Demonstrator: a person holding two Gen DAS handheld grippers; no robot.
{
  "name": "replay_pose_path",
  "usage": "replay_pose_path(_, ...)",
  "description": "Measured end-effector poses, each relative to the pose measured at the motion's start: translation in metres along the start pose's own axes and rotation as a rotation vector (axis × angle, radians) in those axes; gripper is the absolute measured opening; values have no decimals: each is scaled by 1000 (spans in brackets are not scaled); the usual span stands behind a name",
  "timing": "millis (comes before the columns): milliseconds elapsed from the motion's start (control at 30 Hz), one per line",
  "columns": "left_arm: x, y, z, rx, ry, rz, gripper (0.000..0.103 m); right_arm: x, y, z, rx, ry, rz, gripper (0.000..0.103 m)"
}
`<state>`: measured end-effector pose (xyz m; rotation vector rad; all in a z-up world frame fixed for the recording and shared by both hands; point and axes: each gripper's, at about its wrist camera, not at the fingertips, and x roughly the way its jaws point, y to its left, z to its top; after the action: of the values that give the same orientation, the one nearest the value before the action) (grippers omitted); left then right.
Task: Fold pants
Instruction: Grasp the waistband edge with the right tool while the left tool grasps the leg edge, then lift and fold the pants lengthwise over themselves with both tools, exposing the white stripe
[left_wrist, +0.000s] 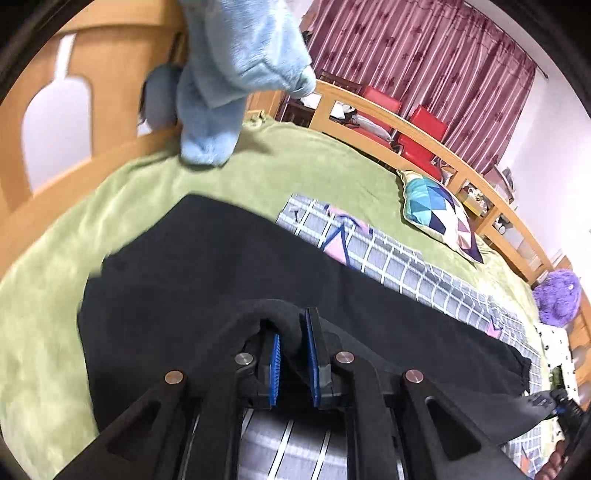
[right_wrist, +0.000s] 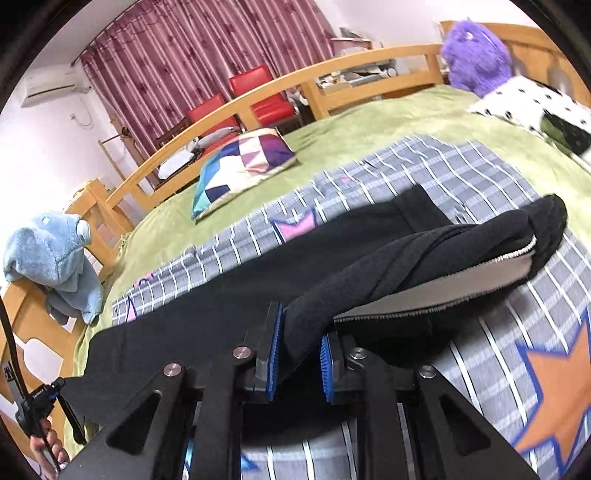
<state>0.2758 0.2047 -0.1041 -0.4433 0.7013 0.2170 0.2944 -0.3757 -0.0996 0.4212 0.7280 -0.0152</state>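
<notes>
Black pants (left_wrist: 207, 266) lie stretched across a grey plaid sheet on a green bed. My left gripper (left_wrist: 293, 341) is shut on a fold of the black pants, near the leg end, with cloth bunched between its blue pads (left_wrist: 275, 356). My right gripper (right_wrist: 301, 338) is shut on the waistband end of the pants (right_wrist: 388, 266), lifted a little so the pale inner lining (right_wrist: 461, 280) shows. The other gripper and the hand that holds it show at the far left of the right wrist view (right_wrist: 40, 410).
A patterned pillow (left_wrist: 437, 212) lies on the green blanket (left_wrist: 55, 295) beyond the pants. A blue plush toy (left_wrist: 229, 77) sits at the bed's wooden rail, a purple plush (right_wrist: 476, 55) at the other end. Red chairs (right_wrist: 258, 96) and a curtain stand behind the rail.
</notes>
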Motion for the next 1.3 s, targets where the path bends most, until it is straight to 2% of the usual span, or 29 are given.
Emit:
replay_pose_path(100, 19, -14, 17, 24, -12, 18, 12, 19, 8, 24, -20, -10, 2, 18)
replay_pose_path(267, 71, -39, 42, 69, -12, 68, 12, 74, 11, 55, -21, 17, 6, 18)
replay_pose_path(400, 110, -49, 46, 88, 31, 110, 13, 121, 11, 62, -29, 50, -30, 18)
replay_pose_path(500, 129, -55, 41, 107, 72, 154, 18, 151, 9, 56, -40, 83, -50, 27)
replay_pose_path(567, 131, -60, 36, 124, 79, 173, 29, 161, 8, 49, -46, 98, -52, 37)
replay_pose_path(633, 124, -66, 29, 151, 69, 158, 53, 158, 9, 43, -62, 101, -35, 41)
replay_pose_path(667, 114, -69, 23, 169, 57, 143, 59, 153, 10, 40, -75, 104, -31, 48)
replay_pose_path(700, 108, -71, 19, 177, 50, 143, 67, 148, 12, 36, -91, 106, -32, 49)
replay_pose_path(833, 72, -72, -7, 218, 39, 144, 71, 111, 15, 11, -165, 107, -46, 53)
replay_pose_path(933, 49, -57, -33, 202, 80, 104, 71, 79, 5, -14, -191, 118, -62, 59)
replay_pose_path(1067, 25, -22, -74, 125, 120, 64, 71, 39, -23, -57, -200, 123, -97, 64)
replay_pose_path(1167, 27, 7, -100, 24, 179, 11, 71, 24, -52, -81, -126, 123, -107, 70)
replay_pose_path(1267, 43, 25, -112, -83, 245, -51, 71, 26, -84, -91, 15, 152, -60, 70)
replay_pose_path(1300, 46, 26, -113, -100, 239, -64, 71, 28, -92, -92, 62, 158, -39, 70)
